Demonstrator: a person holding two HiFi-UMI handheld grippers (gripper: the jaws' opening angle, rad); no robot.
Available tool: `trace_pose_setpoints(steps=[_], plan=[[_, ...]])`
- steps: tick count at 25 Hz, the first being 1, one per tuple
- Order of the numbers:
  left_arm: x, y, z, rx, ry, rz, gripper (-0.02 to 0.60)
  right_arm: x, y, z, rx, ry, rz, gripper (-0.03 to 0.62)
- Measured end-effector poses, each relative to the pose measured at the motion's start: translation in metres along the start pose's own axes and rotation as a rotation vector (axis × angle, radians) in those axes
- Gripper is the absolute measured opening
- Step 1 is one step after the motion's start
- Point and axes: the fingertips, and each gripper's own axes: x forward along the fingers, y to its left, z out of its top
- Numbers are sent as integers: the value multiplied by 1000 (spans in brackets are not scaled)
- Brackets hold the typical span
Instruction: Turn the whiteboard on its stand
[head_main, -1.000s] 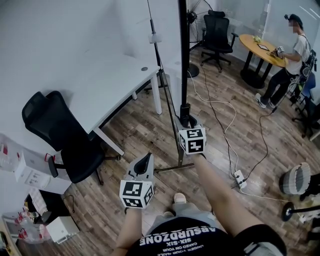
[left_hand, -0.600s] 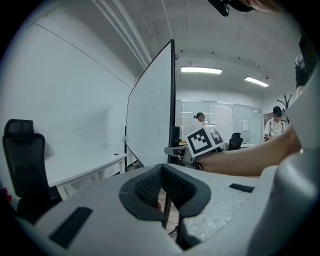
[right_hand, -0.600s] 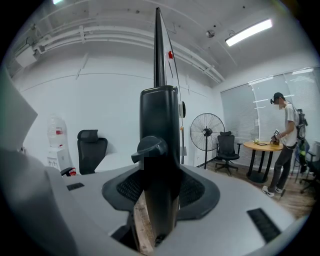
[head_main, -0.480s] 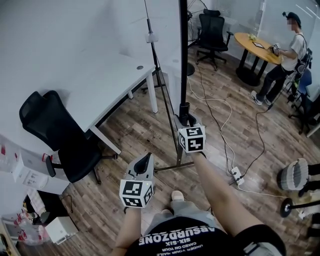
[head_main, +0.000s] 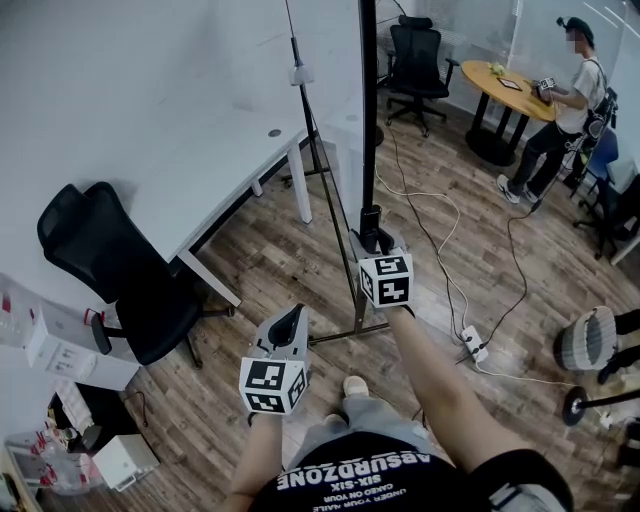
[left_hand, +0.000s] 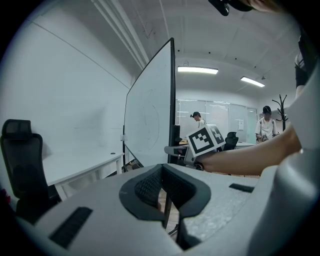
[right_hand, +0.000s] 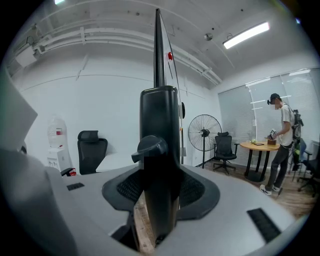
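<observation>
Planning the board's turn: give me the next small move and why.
Probably swing the right gripper sideways to start rotating the whiteboard: its jaws clamp the board's black edge post, while the left gripper hangs free, jaws together.

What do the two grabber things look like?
The left gripper and right gripper are grey, with dark ridged pads. Each has a white cube with black square markers. The shirt is black, short-sleeved, with white lettering.
</observation>
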Motion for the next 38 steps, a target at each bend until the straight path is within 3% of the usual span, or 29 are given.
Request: trace_pose_setpoints(steps=[38], plan=[[-45,-49,-21,2,-5,-82,6,-90,20,-21,-9,1,-52,175]])
